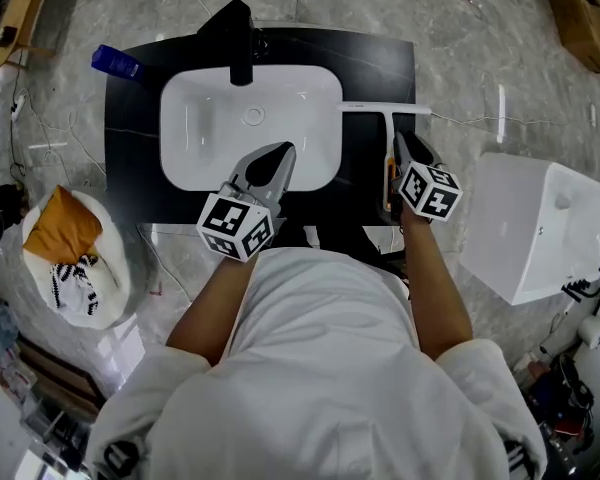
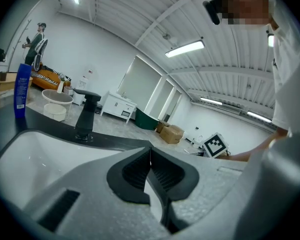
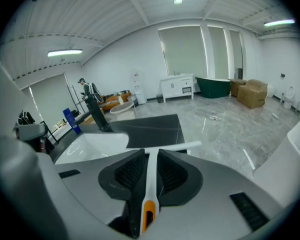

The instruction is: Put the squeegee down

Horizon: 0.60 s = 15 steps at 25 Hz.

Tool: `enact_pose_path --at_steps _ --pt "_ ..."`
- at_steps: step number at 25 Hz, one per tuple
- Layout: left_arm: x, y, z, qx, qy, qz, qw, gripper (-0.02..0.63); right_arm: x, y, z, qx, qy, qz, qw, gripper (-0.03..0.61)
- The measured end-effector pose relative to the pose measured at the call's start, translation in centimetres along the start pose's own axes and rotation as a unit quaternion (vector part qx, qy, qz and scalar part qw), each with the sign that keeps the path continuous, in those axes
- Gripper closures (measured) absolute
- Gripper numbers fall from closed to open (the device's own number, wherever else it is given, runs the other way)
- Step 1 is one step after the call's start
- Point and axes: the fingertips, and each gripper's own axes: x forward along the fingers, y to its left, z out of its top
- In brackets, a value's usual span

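A black tabletop (image 1: 130,173) sits low on a grey, marble-patterned floor (image 1: 460,48). A white sink basin (image 1: 185,118) is set into the tabletop, with a black faucet (image 1: 239,43) at its far edge. A blue bottle (image 1: 115,62) stands at the far left corner. The room around it is large and white, with strip lights on the ceiling. The right gripper view shows cardboard boxes (image 3: 252,93) and a dark green tub (image 3: 213,87) by the far wall. A white boxy fixture (image 1: 535,228) rests on the floor to the right of the tabletop. A round white basket holding an orange cloth (image 1: 65,226) lies to the left.

The squeegee (image 1: 388,118) is over the right part of the tabletop, just beside the basin. Its white handle runs straight away from the person, with the orange end nearest them. The blade sits crosswise at the far end. Whether the blade touches the tabletop cannot be told.

The right gripper (image 1: 402,148) pinches the squeegee's handle between its ribbed pads. The left gripper (image 1: 280,153) hangs over the basin's near edge, its jaws pressed together with nothing between them.
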Motion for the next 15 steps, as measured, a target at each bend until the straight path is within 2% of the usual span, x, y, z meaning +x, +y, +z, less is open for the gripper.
enact_pose_path --at_steps 5,10,15 --pt "-0.4 -1.4 2.9 0.028 -0.027 -0.001 0.9992 0.597 -5.7 2.0 7.6 -0.022 -0.115 0.054 0.992 0.508" --pt "-1.3 -3.0 6.6 0.057 -0.062 0.002 0.9964 0.597 -13.4 3.8 14.9 -0.055 -0.22 0.101 0.969 0.541" --pt "-2.2 -4.6 9.8 0.082 -0.098 0.005 0.9918 0.597 -19.9 3.8 18.4 -0.085 -0.289 0.126 0.945 0.555"
